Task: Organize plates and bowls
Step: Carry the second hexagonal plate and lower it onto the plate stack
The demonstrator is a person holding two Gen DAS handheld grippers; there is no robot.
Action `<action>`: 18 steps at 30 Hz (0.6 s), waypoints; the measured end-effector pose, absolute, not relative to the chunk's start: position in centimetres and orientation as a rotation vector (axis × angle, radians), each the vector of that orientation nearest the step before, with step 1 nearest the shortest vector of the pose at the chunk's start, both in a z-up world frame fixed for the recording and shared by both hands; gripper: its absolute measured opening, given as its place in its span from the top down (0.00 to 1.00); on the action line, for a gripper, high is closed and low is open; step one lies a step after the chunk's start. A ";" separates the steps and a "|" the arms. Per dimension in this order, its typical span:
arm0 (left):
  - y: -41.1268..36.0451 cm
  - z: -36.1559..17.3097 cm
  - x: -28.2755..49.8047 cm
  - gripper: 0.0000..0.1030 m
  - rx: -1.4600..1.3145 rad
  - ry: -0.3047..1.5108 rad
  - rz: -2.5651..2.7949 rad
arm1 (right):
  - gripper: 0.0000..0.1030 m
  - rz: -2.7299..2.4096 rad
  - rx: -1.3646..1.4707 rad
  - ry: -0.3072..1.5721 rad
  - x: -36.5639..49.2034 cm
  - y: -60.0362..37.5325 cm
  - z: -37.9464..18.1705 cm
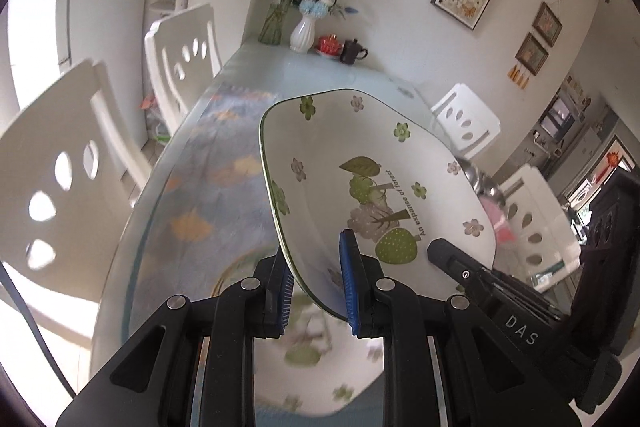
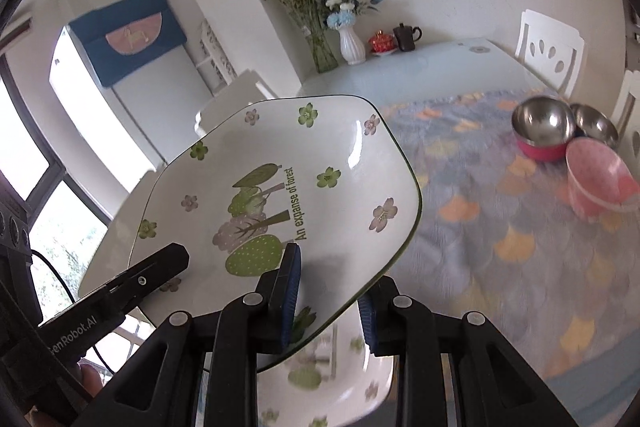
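A white plate (image 1: 372,179) with green trees and the words "An expanse of forest" is held tilted above the table by both grippers. My left gripper (image 1: 316,287) is shut on its near left rim. My right gripper (image 2: 328,299) is shut on its near right rim, where the plate (image 2: 280,187) fills the view. Each gripper shows in the other's view, the right one (image 1: 480,279) and the left one (image 2: 132,283). A second matching plate (image 2: 320,379) lies below on the table. Two steel bowls (image 2: 544,131) and a pink bowl (image 2: 600,183) stand at the right.
The table (image 2: 460,75) carries a blue cloth with orange leaves (image 2: 500,227). At its far end stand a vase of flowers (image 2: 352,43), a red cup and a dark teapot (image 2: 406,37). White chairs (image 1: 68,163) stand around the table.
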State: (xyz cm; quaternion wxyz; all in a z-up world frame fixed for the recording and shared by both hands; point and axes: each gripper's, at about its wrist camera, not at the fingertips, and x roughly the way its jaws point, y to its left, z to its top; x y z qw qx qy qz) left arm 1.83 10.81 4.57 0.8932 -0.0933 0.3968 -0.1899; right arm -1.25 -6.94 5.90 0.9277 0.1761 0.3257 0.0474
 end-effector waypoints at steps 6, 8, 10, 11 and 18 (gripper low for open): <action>12.1 0.6 -0.9 0.83 -0.205 0.915 -0.401 | 0.75 0.076 0.339 0.763 -4.2 -5.1 2.3; 11.9 -0.7 -1.7 0.82 -0.190 0.943 -0.391 | 0.75 0.070 0.335 0.801 -4.8 -4.7 0.9; 11.9 -2.0 -2.3 0.82 -0.194 0.979 -0.388 | 0.75 0.065 0.332 0.840 -5.4 -4.3 -0.6; 11.9 -2.6 -2.6 0.82 -0.194 0.993 -0.389 | 0.75 0.064 0.337 0.865 -5.7 -4.0 -1.5; 12.4 -5.3 -3.7 0.82 -0.193 1.053 -0.384 | 0.75 0.056 0.349 0.954 -6.4 -3.2 -4.5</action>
